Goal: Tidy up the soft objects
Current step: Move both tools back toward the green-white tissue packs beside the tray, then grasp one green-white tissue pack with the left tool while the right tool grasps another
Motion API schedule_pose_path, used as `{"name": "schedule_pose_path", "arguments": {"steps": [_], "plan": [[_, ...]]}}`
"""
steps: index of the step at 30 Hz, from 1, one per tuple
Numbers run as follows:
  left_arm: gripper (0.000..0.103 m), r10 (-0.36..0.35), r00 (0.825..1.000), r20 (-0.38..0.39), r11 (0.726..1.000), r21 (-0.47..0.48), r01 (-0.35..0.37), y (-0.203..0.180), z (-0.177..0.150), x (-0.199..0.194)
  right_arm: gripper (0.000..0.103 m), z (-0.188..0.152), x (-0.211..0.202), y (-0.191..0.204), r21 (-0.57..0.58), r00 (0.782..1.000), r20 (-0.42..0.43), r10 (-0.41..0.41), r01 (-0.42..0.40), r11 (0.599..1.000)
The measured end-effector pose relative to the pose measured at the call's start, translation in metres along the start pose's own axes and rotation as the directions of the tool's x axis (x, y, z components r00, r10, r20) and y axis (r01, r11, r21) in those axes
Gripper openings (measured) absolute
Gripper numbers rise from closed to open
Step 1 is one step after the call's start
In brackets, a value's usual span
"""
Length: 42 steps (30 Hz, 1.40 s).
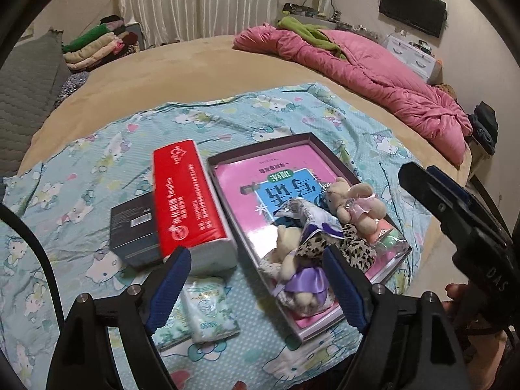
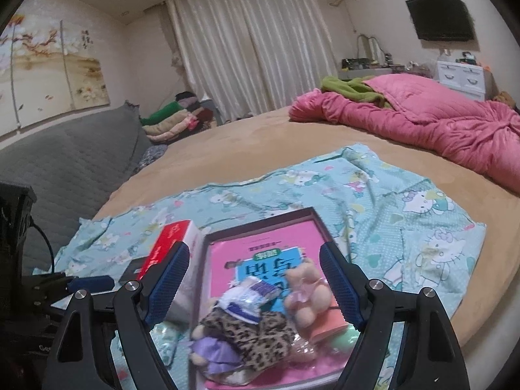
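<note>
Lying on a cat-print sheet (image 1: 97, 149) spread over the tan bed (image 1: 195, 55), a shallow box (image 1: 260, 144) ran its long axis away from the claws, tilted slightly toward the left at its far end. Inside it a pink book (image 1: 240, 191) lay flat with its blue title panel upside down to me; the large characters were too distorted to read. On the near half of the box sat the soft things: a small bear in a purple dress (image 1: 300, 279), a leopard-print cloth (image 1: 352, 250), a crumpled wrapper (image 1: 305, 217) and a bear in a pink dress (image 1: 352, 203), all bunched together. Just left of the box a red tissue pack (image 1: 187, 195) lay almost parallel to it, white print along its top too small to read, leaning on a dark small box (image 1: 135, 230). A pale green packet (image 1: 208, 308) lay nearer. The left claw (image 1: 256, 289) stood released with nothing between its pads. The right claw (image 2: 255, 287) was likewise released and empty above the toys; "DAS" showed on its body.
</note>
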<state>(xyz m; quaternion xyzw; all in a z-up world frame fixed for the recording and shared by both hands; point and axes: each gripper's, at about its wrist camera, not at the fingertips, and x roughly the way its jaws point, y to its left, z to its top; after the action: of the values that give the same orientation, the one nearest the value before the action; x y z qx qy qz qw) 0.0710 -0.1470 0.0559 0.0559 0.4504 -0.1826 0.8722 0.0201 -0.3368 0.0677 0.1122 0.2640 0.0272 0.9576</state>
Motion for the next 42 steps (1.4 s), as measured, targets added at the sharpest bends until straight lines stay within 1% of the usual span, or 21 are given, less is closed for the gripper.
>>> {"name": "schedule_pose_path", "arguments": {"steps": [8, 14, 20, 23, 25, 29, 32, 36, 40, 42], "plan": [[0.083, 0.028, 1.0, 0.007, 0.999, -0.037, -0.028, 0.025, -0.014, -0.015, 0.084, -0.008, -0.003, 0.025, -0.055, 0.999, -0.029, 0.028, -0.03, 0.998], [0.083, 0.049, 0.999, 0.004, 0.996, -0.079, -0.048, 0.049, -0.023, -0.022, 0.084, -0.014, -0.001, 0.051, -0.103, 0.996, -0.062, 0.071, -0.077, 0.992], [0.083, 0.067, 0.998, -0.009, 0.991, -0.114, -0.067, 0.074, -0.034, -0.025, 0.084, -0.025, 0.007, 0.08, -0.147, 0.987, -0.117, 0.115, -0.131, 0.98], [0.083, 0.072, 0.997, -0.027, 0.987, -0.144, -0.075, 0.093, -0.041, -0.024, 0.084, -0.03, 0.012, 0.089, -0.167, 0.981, -0.143, 0.134, -0.158, 0.973], [0.083, 0.066, 0.997, -0.043, 0.981, -0.18, -0.072, 0.108, -0.046, -0.022, 0.084, -0.036, 0.016, 0.098, -0.189, 0.975, -0.168, 0.145, -0.176, 0.966], [0.083, 0.081, 0.995, -0.066, 0.974, -0.208, -0.093, 0.127, -0.056, -0.016, 0.084, -0.045, 0.024, 0.113, -0.203, 0.964, -0.208, 0.164, -0.207, 0.957], [0.084, 0.07, 0.993, -0.091, 0.971, -0.221, -0.089, 0.137, -0.065, -0.006, 0.084, -0.056, 0.033, 0.128, -0.236, 0.952, -0.255, 0.167, -0.229, 0.944], [0.083, 0.06, 0.99, -0.126, 0.967, -0.237, -0.089, 0.147, -0.076, 0.01, 0.084, -0.076, 0.047, 0.142, -0.265, 0.93, -0.328, 0.168, -0.262, 0.928], [0.084, 0.024, 0.989, -0.149, 0.962, -0.267, -0.064, 0.157, -0.086, 0.025, 0.084, -0.097, 0.064, 0.152, -0.304, 0.914, -0.383, 0.137, -0.264, 0.915], [0.084, -0.013, 0.987, -0.16, 0.957, -0.29, -0.034, 0.161, -0.089, 0.035, 0.084, -0.105, 0.071, 0.155, -0.322, 0.906, -0.406, 0.121, -0.266, 0.909]]}}
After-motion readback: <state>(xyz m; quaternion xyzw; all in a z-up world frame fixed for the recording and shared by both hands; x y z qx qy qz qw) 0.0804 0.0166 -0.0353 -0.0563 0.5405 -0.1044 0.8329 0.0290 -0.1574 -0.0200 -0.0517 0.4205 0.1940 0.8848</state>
